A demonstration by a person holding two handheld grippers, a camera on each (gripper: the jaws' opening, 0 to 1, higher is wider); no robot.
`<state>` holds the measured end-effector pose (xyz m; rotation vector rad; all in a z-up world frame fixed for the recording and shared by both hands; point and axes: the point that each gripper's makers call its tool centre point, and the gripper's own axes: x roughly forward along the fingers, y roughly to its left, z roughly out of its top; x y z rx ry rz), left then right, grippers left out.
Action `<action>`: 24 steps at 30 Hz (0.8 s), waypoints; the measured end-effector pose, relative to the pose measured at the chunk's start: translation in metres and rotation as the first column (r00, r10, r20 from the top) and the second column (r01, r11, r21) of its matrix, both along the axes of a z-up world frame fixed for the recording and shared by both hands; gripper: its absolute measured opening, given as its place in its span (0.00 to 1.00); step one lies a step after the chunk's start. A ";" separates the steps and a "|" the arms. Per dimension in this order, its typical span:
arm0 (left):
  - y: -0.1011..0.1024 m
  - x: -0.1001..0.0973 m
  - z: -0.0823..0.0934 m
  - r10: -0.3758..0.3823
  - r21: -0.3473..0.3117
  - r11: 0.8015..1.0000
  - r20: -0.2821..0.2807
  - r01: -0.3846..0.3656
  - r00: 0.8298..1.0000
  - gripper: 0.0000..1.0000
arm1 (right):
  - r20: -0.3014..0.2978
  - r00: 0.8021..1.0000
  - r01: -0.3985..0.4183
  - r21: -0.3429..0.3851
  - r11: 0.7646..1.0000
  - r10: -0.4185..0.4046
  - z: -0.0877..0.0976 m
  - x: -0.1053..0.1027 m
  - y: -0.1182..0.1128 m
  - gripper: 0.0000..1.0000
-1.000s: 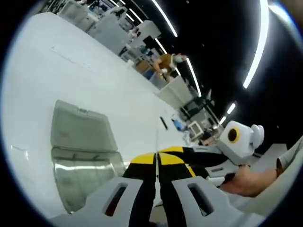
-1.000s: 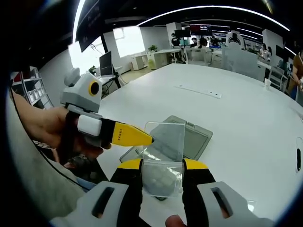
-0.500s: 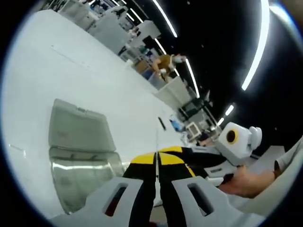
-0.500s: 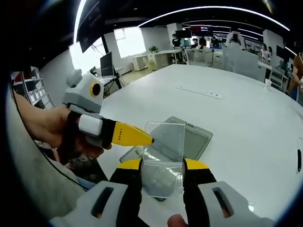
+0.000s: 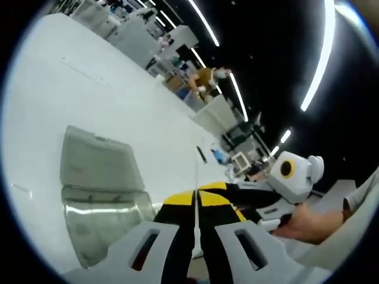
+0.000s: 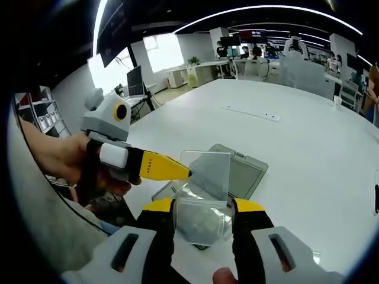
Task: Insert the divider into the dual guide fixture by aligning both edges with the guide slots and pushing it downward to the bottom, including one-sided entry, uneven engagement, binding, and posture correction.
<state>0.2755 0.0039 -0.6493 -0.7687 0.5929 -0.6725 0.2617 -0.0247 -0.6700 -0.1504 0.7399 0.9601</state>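
Divider (image 6: 204,198) clenched by both tongs — right (image 6: 204,220), left (image 6: 188,173) — above fixture (image 6: 240,177); white table (image 6: 308,148) around

Both views close above the white table (image 6: 308,148), facing roughly opposite ways, sharing the clear divider (image 6: 204,195), grey fixture (image 5: 100,171)

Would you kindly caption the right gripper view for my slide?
Both grippers pinch a clear divider above the grey fixture.
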 end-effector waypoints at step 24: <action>0.008 0.000 0.007 -0.058 -0.021 0.998 0.025 0.059 0.998 0.00 | -0.075 0.992 -0.098 0.060 0.993 0.103 0.003 -0.004 0.004 0.36</action>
